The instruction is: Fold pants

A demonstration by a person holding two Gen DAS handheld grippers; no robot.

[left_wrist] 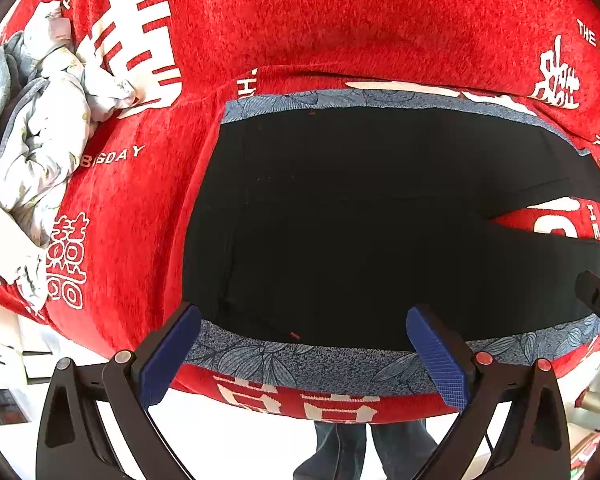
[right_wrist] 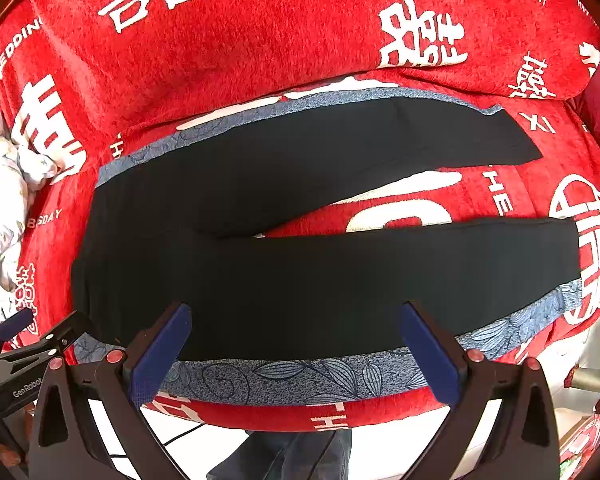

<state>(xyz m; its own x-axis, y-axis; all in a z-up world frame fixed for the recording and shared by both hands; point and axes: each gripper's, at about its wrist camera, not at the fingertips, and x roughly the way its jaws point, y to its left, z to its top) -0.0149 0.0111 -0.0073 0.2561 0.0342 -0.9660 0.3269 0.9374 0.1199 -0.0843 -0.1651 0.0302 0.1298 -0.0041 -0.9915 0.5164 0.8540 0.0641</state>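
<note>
Fuzzy red blanket (right_wrist: 260, 40) with big white characters covering the bed, black pants (right_wrist: 284, 280) with blue-grey leaf-print side stripes spread flat on it, legs forked apart, crumpled pale floral bedding (left_wrist: 48, 140) off to one side, left gripper (left_wrist: 304, 350) and right gripper (right_wrist: 296, 346) both spread wide over the near stripe, ribbed blue pads holding nothing

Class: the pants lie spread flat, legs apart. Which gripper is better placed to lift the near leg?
Right gripper: open over the near leg. Left gripper hovers near the waist.

The pants (right_wrist: 300, 280) lay flat on the blanket (right_wrist: 260, 40) along its near edge, waist to my left and legs spread rightward. A bundle of clothes (left_wrist: 40, 140) sat well apart at the left edge.
</note>
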